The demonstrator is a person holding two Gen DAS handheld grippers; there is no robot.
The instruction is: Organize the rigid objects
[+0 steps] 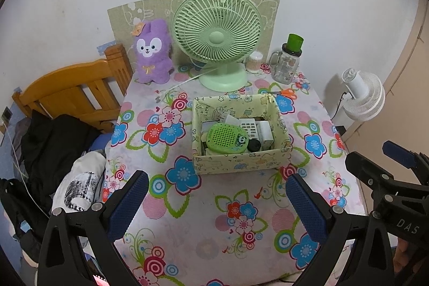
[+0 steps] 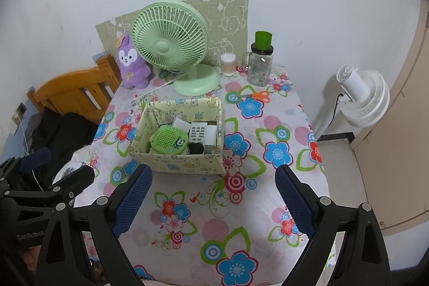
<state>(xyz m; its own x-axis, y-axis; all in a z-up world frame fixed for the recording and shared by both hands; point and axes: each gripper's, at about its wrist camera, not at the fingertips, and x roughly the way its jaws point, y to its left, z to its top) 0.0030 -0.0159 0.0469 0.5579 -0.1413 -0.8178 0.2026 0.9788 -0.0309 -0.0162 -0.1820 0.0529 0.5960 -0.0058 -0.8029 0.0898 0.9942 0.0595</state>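
Observation:
A pale yellow patterned box (image 1: 236, 165) (image 2: 177, 164) stands mid-table and holds a green round speaker (image 1: 226, 138) (image 2: 167, 140), a white remote (image 1: 248, 126) (image 2: 198, 134), a black cap and other small items. Orange-handled scissors (image 1: 287, 93) (image 2: 258, 96) lie on the cloth behind the box. My left gripper (image 1: 217, 184) hovers open in front of the box, nothing between its blue pads. My right gripper (image 2: 213, 178) is open too, just before the box's front right corner. Each gripper shows at the edge of the other's view.
At the back of the flowered table (image 1: 187, 219) (image 2: 241, 219) stand a green desk fan (image 1: 217, 36) (image 2: 171, 44), a purple plush (image 1: 152, 52) (image 2: 131, 63), a cotton swab jar (image 1: 254, 62) and a glass mug with a green cup (image 1: 288, 60) (image 2: 260, 60). Wooden bed frame left, white floor fan (image 2: 362, 95) right.

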